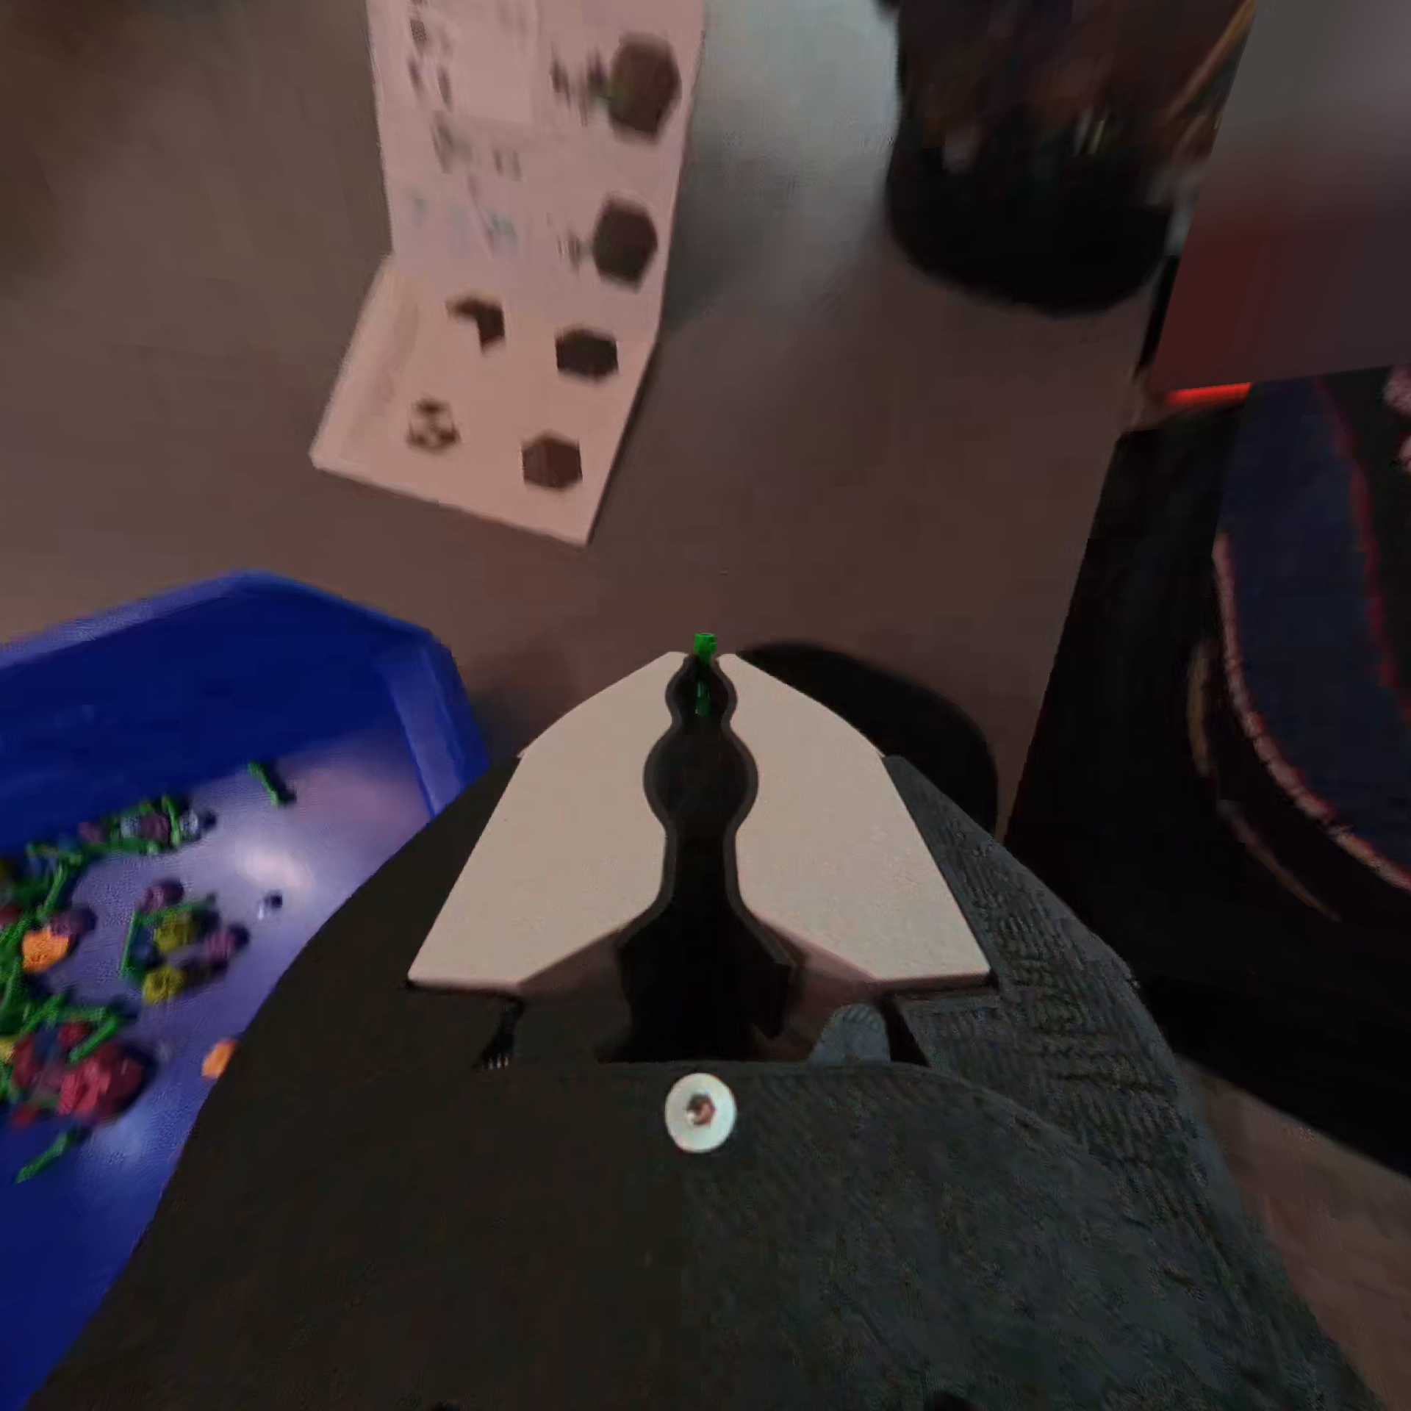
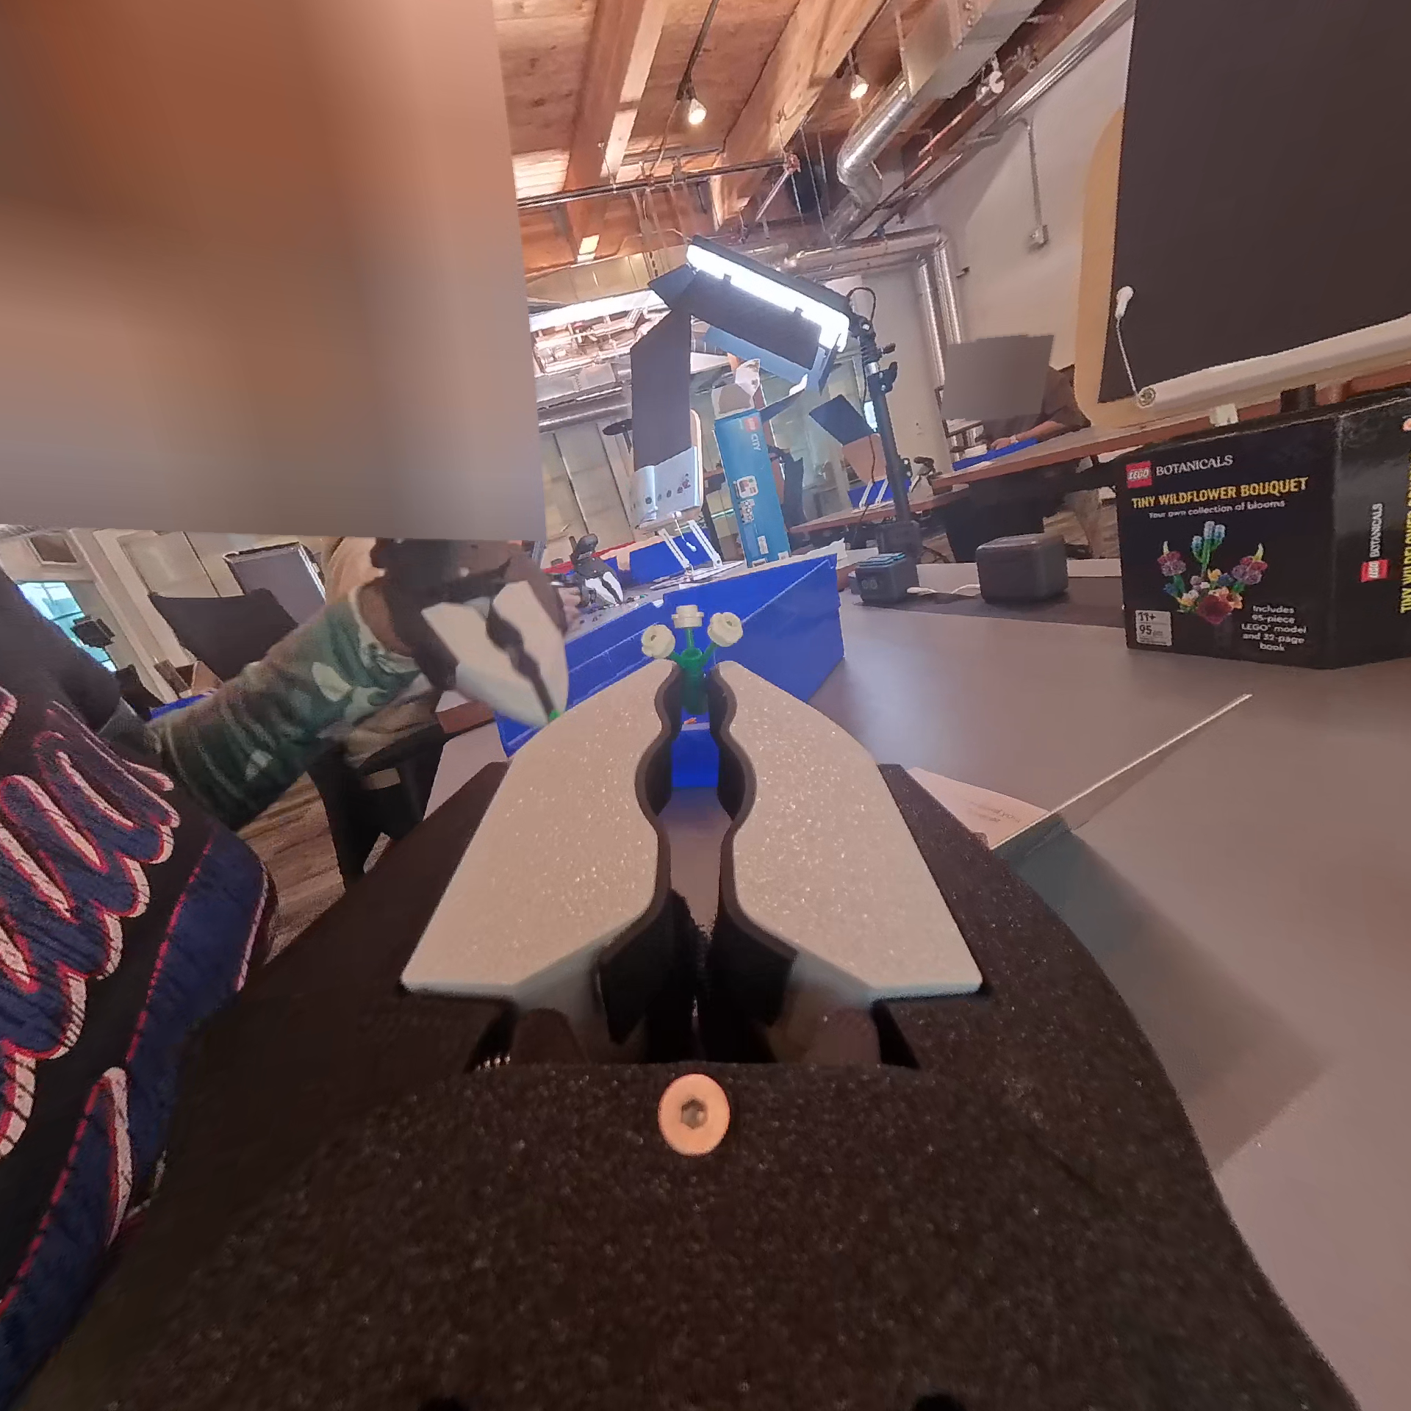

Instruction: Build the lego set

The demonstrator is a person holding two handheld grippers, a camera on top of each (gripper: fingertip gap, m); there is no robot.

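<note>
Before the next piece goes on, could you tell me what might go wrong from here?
1. The left gripper pinches a thin green stem piece only at its very tips, so it may twist or slip out.
2. The right gripper holds the small flower stalk by its base alone; pushing another piece on could tilt it.
3. A dropped piece may miss the blue bin.

It was a big open workshop: wooden ceiling beams (image 2: 611, 92), metal ducts (image 2: 901, 130), a studio light (image 2: 763, 294) and long tables (image 2: 1069, 725).

Left claw (image 1: 704, 663), right claw (image 2: 693, 672), pale grey fingers (image 2: 573, 824), black textured bodies, silver screw (image 2: 693, 1113)
</note>
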